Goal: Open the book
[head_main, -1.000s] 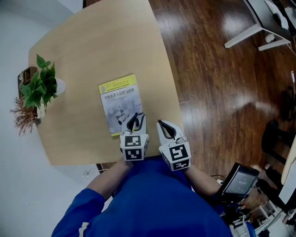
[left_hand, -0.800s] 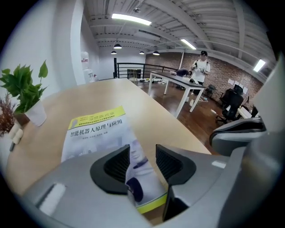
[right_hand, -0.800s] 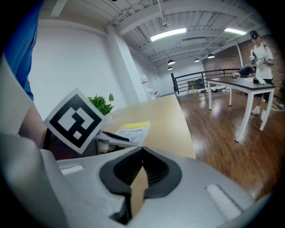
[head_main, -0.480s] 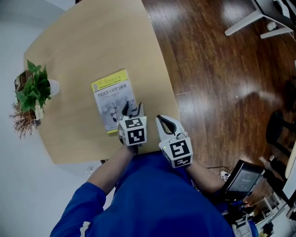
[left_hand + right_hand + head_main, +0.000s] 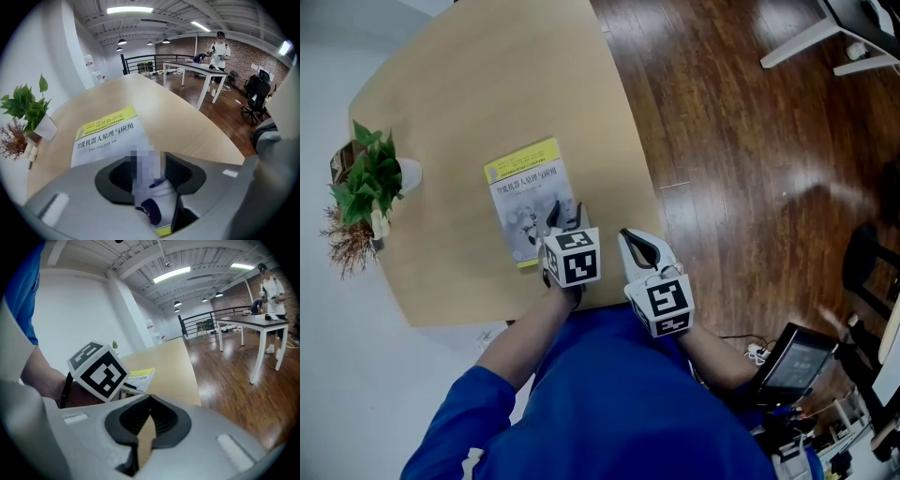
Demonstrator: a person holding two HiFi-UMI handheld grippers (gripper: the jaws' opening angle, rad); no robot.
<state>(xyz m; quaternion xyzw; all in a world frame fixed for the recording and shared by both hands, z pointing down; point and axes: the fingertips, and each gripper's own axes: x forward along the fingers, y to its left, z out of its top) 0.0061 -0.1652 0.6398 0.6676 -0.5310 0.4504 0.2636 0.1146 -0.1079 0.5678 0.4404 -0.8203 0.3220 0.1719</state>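
Pale wood, smooth and matt, makes the top of the table (image 5: 487,94), which has a curved outline with rounded corners. On it lies the book (image 5: 525,192), closed and flat. Its cover is glossy, rectangular, grey-white with dark print, and it has a yellow band along the far edge and a thin yellow strip at the near edge. The book lies in the near half of the table, slightly turned, with its near edge close to the table's near border.

The left gripper (image 5: 565,217) is of grey plastic with black ribbed pads and points steeply down over the near right corner of the book. Its jaws stand well apart. They have just been closing a little, and the cover shows between them, but the pads do not press on it. The right gripper (image 5: 630,242) hangs just beside it, over the right border of the table. Its jaws are together at the tips and hold nothing.

At the left edge of the table stands a leafy green plant (image 5: 366,183) in a white pot, well apart from the book. Between them, and beyond the book, there is much bare wood. Right of the table is the dark brown plank floor (image 5: 741,169), shiny with reflections.
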